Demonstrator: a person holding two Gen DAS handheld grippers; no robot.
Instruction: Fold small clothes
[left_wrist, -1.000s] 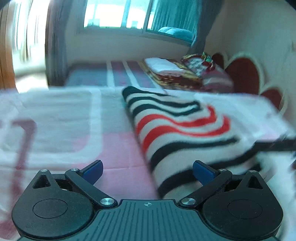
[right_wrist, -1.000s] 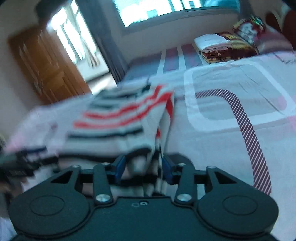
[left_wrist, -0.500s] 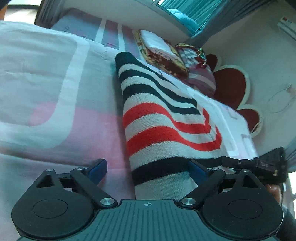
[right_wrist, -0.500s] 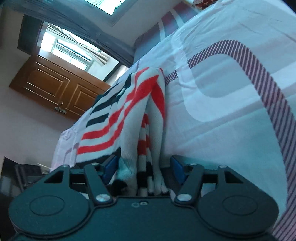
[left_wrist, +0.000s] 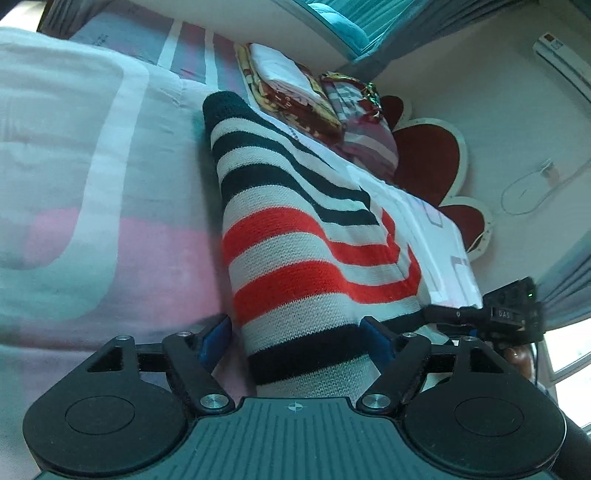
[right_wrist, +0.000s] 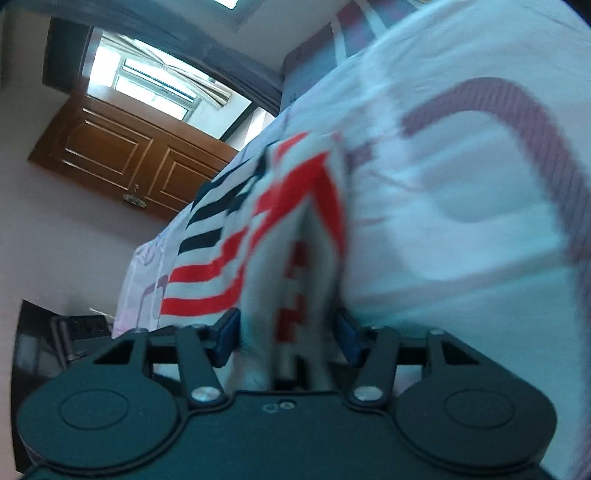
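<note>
A striped knit sweater, white with black and red bands, lies folded lengthwise on the pink and white bedsheet. My left gripper is open, its blue pads either side of the sweater's near end. In the right wrist view the sweater shows blurred, with its folded edge between the pads of my right gripper, which stand apart and do not pinch the cloth. The other gripper shows at the right edge of the left wrist view.
A stack of folded blankets and pillows lies at the head of the bed by the red and white headboard. A wooden door and a window are off the bed's far side. The bed edge is near the right gripper.
Both grippers tilted and dropped low onto the bed. My right gripper opened from a tight hold on the sweater's edge. My left gripper moved in so that the sweater's end lies between its pads.
</note>
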